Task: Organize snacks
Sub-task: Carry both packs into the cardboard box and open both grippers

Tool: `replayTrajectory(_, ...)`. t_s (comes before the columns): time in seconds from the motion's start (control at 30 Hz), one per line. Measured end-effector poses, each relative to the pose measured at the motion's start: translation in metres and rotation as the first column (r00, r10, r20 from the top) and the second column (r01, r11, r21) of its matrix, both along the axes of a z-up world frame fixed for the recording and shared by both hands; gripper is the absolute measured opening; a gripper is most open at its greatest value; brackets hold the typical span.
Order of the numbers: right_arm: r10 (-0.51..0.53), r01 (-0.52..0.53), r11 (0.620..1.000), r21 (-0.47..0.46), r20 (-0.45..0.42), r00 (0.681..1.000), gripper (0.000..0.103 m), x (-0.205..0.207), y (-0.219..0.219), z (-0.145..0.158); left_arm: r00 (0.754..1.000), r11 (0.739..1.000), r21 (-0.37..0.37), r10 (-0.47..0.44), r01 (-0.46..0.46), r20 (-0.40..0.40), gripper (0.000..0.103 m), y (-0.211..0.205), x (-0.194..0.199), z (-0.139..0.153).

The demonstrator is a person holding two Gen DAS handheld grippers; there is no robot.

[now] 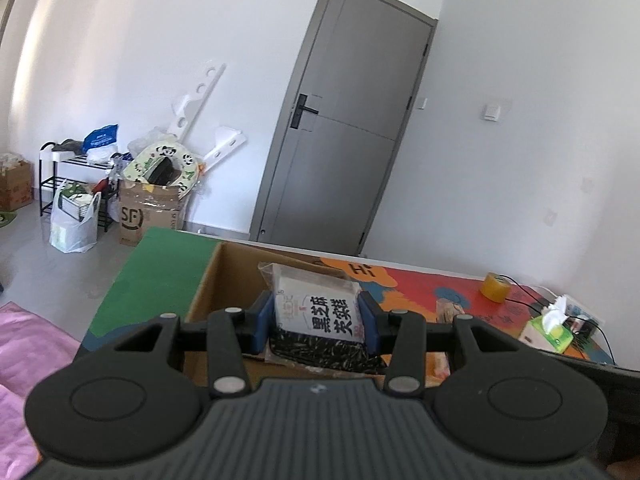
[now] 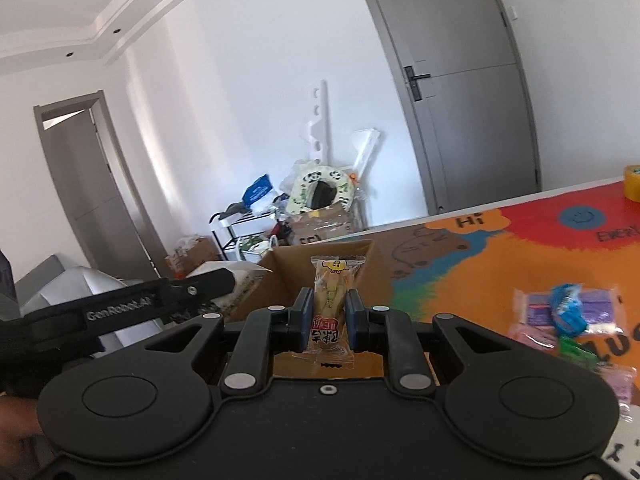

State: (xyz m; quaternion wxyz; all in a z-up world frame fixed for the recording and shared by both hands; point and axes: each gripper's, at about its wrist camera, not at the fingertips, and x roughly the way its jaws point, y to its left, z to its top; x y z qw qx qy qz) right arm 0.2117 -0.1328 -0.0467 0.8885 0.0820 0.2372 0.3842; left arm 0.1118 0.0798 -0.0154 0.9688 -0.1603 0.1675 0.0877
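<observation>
Crinkly seed packet (image 1: 318, 320) pinched by left gripper (image 1: 317, 322), slim clear-wrapped snack (image 2: 329, 312) by right gripper (image 2: 328, 316)

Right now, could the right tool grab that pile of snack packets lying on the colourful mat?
Probably not as things stand. The right tool is already shut on a small wrapped snack, so it has no free grip. The pile of packets lies open on the mat to its right, with nothing blocking the way.

We see a table (image 1: 160, 264) under a bright cartoon mat (image 2: 500, 256). On it: an open cardboard box (image 1: 208, 280) at 9 o'clock, a tape roll (image 1: 495, 287) at 1 o'clock, a tissue box (image 1: 548, 330) at 3 o'clock, loose snack packets (image 2: 568, 316) at 4 o'clock.
</observation>
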Motion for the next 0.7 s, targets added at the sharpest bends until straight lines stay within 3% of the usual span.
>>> replayTrajectory(0.53,0.043,-0.044,0.999,-0.032,-0.028,0.999,0.019,0.014,0.049,-0.006,0.998,0.997,-0.062,0.048,-0.051,-0.051,0.044,0.043,0.023,-0.017)
replayTrajectory(0.7,0.04,-0.041,0.999,-0.032,-0.034,0.999,0.019,0.019,0.056,-0.008,0.997,0.996,-0.066,0.063,-0.065,-0.035,0.048,0.048,0.022,-0.012)
